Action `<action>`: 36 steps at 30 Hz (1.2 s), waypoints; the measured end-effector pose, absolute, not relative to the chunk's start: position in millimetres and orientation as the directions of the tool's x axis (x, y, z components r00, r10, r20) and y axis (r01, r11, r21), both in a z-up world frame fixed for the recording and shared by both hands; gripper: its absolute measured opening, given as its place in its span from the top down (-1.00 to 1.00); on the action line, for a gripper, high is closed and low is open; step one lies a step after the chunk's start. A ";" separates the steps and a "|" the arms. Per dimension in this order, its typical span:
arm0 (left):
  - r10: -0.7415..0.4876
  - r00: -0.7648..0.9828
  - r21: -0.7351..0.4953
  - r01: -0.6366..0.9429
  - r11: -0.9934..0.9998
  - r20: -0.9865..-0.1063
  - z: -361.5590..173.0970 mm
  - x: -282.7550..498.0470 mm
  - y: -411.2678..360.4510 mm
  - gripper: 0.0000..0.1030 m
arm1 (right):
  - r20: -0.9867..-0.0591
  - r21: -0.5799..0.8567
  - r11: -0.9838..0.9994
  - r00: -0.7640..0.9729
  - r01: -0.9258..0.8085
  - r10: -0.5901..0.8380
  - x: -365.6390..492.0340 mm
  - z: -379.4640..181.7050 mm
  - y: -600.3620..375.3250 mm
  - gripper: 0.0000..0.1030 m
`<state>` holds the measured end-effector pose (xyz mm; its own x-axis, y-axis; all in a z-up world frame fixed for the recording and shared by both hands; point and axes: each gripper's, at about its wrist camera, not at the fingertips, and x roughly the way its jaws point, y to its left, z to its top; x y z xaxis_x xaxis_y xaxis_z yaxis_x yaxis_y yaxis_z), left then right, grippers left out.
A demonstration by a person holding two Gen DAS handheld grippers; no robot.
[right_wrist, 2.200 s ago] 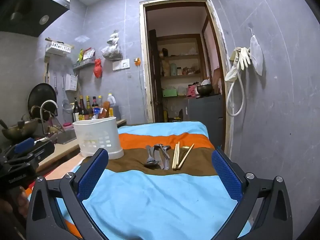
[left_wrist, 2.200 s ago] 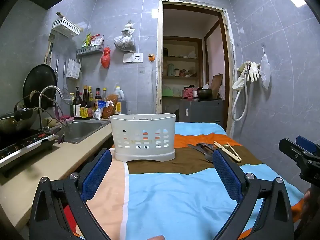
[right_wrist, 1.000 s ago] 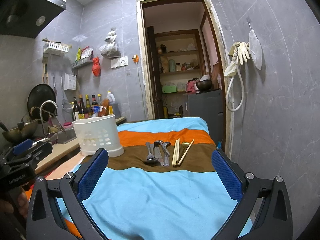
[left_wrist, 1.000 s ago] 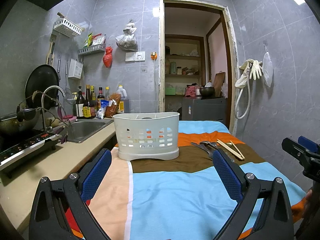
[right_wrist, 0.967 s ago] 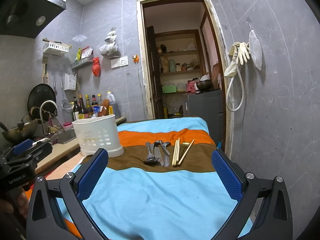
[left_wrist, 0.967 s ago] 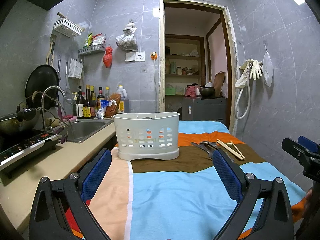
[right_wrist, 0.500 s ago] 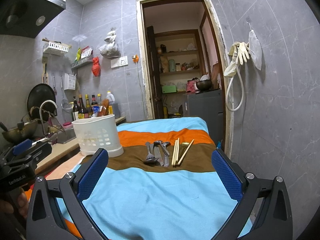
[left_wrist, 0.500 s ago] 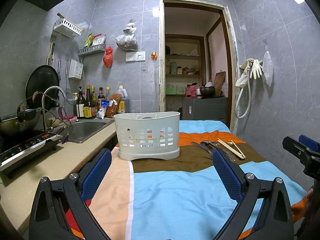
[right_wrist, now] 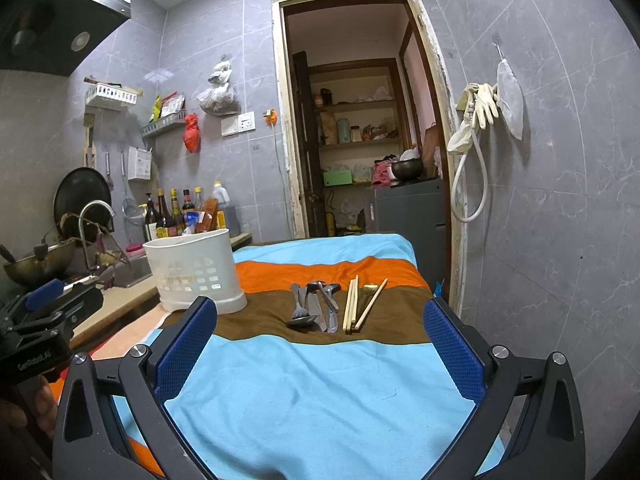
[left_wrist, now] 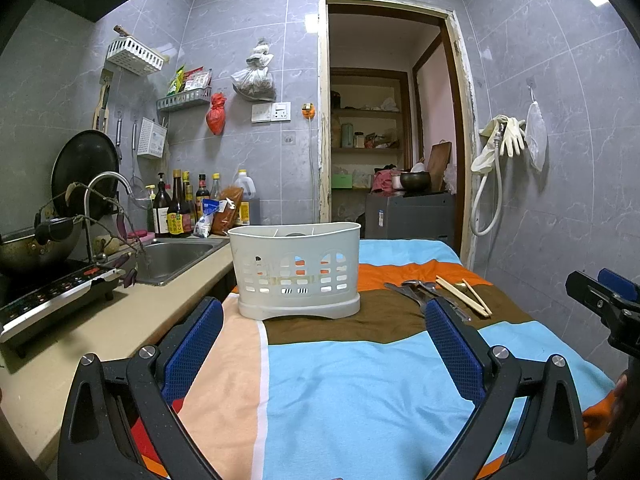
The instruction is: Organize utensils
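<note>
A white slotted utensil holder (left_wrist: 298, 270) (right_wrist: 196, 270) stands on the brown stripe of a striped cloth. To its right lie several metal spoons and forks (right_wrist: 314, 306) (left_wrist: 420, 292) and wooden chopsticks (right_wrist: 360, 302) (left_wrist: 462, 294) side by side. My left gripper (left_wrist: 324, 340) is open, low over the cloth, short of the holder. My right gripper (right_wrist: 320, 340) is open too, facing the cutlery from the blue stripe, with nothing between its fingers. Each gripper shows at the edge of the other's view.
The striped cloth (right_wrist: 320, 392) covers a table beside a beige counter (left_wrist: 92, 332) with a sink (left_wrist: 172, 258), a tap, an induction hob (left_wrist: 48, 296) and several bottles (left_wrist: 180, 208). A grey tiled wall is at the right, a doorway behind.
Both views have shifted very slightly; the holder and cutlery stay where they were. Both grippers remain open.
</note>
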<state>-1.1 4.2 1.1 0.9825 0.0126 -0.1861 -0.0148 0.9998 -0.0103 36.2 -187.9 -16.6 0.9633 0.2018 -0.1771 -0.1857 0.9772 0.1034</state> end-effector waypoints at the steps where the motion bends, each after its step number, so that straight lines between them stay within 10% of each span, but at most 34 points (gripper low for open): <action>1: 0.012 0.983 -0.010 -0.015 1.000 -0.186 1.1 -1.2 4.3 -0.92 | -0.177 0.104 0.977 0.963 -0.186 0.202 36.3 -17.1 -187.6 -1.00; 36: -0.015 0.969 0.026 0.022 0.999 -0.248 3.3 27.7 5.7 -0.92 | -0.190 0.074 0.980 0.962 -0.186 0.197 47.2 -17.8 -191.9 -1.00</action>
